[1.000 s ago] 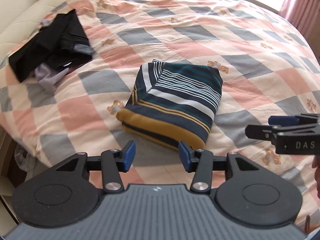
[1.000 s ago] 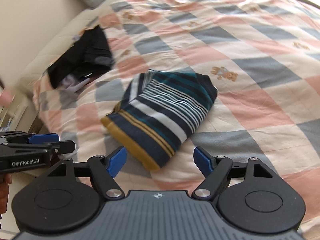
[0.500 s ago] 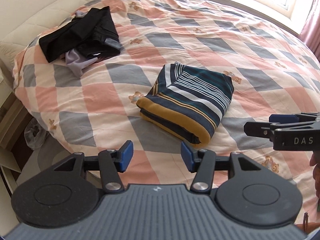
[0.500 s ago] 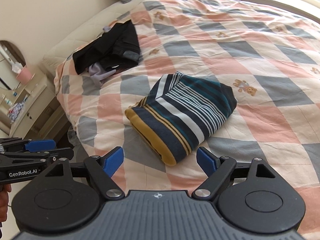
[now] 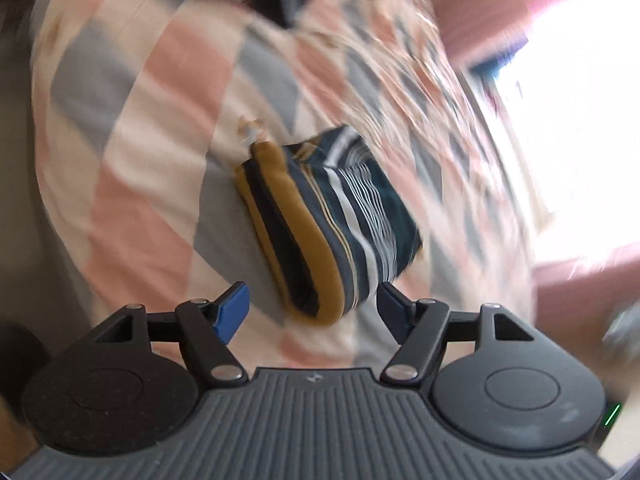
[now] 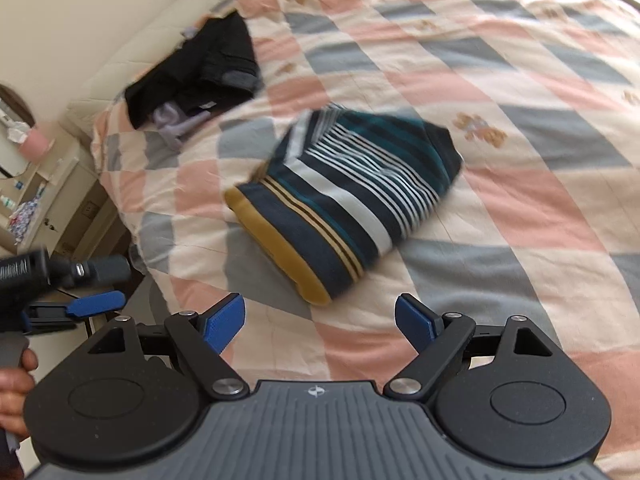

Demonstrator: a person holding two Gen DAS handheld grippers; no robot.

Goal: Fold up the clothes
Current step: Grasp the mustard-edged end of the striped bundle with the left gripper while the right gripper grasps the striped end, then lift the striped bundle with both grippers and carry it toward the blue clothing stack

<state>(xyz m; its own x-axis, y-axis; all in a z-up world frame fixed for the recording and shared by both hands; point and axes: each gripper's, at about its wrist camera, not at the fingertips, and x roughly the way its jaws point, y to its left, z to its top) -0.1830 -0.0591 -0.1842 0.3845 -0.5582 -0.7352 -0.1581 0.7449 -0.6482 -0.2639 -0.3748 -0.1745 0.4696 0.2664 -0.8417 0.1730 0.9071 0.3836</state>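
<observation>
The folded striped top (image 6: pixel 344 196) lies on the checked quilt (image 6: pixel 520 80) ahead of both my tongs; my left tongs (image 5: pixel 312 312) have just been opening, empty, my right tongs (image 6: pixel 320 320) stand wide, empty

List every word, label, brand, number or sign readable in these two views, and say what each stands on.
No text reads clearly in either view.
Right gripper, whose jaws have just been opening with nothing between them: a small round emblem on its housing, no letters.
Bottles on the bedside cabinet: labels too small and blurred to read.
</observation>
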